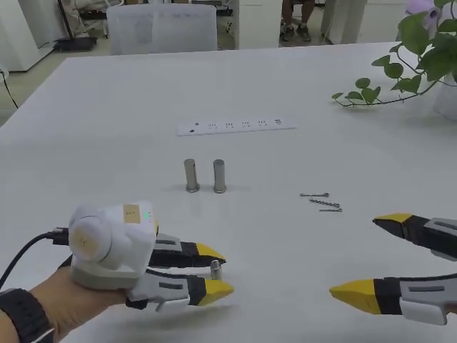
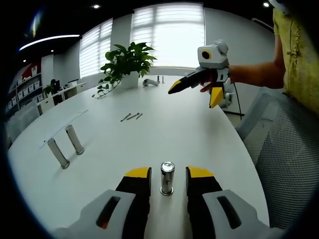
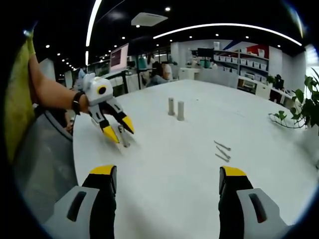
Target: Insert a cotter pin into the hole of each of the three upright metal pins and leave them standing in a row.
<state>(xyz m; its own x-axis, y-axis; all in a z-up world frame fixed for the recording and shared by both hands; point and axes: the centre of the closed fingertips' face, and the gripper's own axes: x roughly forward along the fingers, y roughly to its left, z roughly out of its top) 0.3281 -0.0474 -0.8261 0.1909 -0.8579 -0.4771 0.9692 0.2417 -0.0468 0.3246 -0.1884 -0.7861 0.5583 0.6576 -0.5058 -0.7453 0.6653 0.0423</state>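
Nearest me is the left gripper point(image 1: 225, 272), jaws parted and straddling the third metal pin point(image 2: 167, 178), which stands upright between the yellow tips with a gap on each side, well short of the two other pins point(image 1: 191, 175) standing side by side. The right gripper point(image 1: 353, 256) hangs wide open and empty, and is the nearer one to the three cotter pins point(image 1: 321, 202), lying flat ahead of it, long axes roughly across my view. I can read no writing on the power strip point(image 1: 235, 126).

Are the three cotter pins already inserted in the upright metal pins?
No, the cotter pins lie loose on the table, off to one side of the two standing metal pins.
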